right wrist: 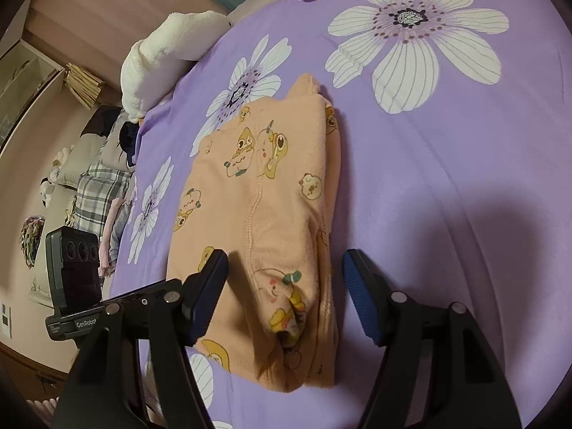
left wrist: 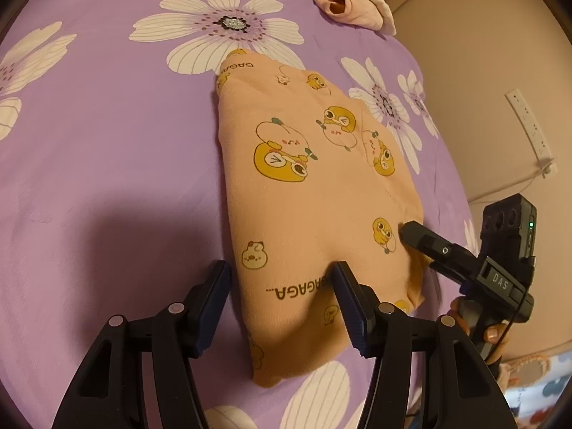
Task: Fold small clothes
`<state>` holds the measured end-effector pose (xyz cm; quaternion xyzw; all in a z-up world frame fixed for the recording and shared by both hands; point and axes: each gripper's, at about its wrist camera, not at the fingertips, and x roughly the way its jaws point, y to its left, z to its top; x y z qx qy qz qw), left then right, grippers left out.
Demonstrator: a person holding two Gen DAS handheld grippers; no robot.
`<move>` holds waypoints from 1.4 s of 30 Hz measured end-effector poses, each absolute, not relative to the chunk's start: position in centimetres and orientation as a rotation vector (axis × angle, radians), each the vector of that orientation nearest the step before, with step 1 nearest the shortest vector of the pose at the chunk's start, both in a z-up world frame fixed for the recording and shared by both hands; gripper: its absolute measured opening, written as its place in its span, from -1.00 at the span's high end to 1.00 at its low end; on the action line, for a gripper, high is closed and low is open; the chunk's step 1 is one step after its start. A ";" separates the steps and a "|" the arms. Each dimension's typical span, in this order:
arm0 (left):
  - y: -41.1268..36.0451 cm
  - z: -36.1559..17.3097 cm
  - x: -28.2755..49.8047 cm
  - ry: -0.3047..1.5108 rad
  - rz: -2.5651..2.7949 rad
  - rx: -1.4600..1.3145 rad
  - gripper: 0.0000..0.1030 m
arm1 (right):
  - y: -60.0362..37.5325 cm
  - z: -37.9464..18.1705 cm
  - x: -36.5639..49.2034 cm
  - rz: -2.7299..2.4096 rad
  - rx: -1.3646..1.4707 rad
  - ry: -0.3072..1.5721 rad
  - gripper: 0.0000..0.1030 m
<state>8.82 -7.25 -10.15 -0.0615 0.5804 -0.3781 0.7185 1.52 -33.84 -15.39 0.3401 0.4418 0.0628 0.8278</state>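
Note:
A folded peach garment (left wrist: 304, 193) printed with yellow ducks lies on the purple flowered bedsheet (left wrist: 107, 143). My left gripper (left wrist: 282, 279) is open over its near end. One finger rests on the sheet beside the cloth's left edge and the other sits on top of the cloth. My right gripper (left wrist: 414, 243) comes in from the right, its tip at the garment's right edge. In the right wrist view the same garment (right wrist: 264, 207) lies between the open fingers of the right gripper (right wrist: 284, 268). The left finger is over the cloth and the right finger over the bare sheet (right wrist: 447, 178).
A pink garment (left wrist: 343, 3) lies crumpled at the far edge of the bed. A white fluffy bundle (right wrist: 161, 57) sits at the bed's corner. Beyond the edge are plaid clothes (right wrist: 100, 186) and clutter. A power strip (left wrist: 529, 128) hangs on the wall. A hand (left wrist: 493, 332) holds the right gripper's handle.

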 end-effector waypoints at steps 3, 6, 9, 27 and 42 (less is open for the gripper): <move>-7.5 -10.1 9.0 1.284 -0.841 -0.137 -0.11 | -33.6 -15.4 1.9 0.141 0.720 0.939 -0.31; -7.9 -10.1 9.1 1.283 -0.844 -0.138 -0.11 | -33.5 -15.5 2.3 0.150 0.719 0.940 -0.31; -8.1 -10.1 9.2 1.282 -0.845 -0.135 -0.11 | -33.2 -15.5 2.6 0.156 0.714 0.941 -0.31; -8.6 -10.1 9.4 1.280 -0.846 -0.138 -0.19 | -33.1 -15.6 3.1 0.167 0.714 0.939 -0.31; -9.0 -10.2 9.7 1.279 -0.847 -0.136 -0.22 | -33.0 -15.6 3.2 0.172 0.714 0.936 -0.31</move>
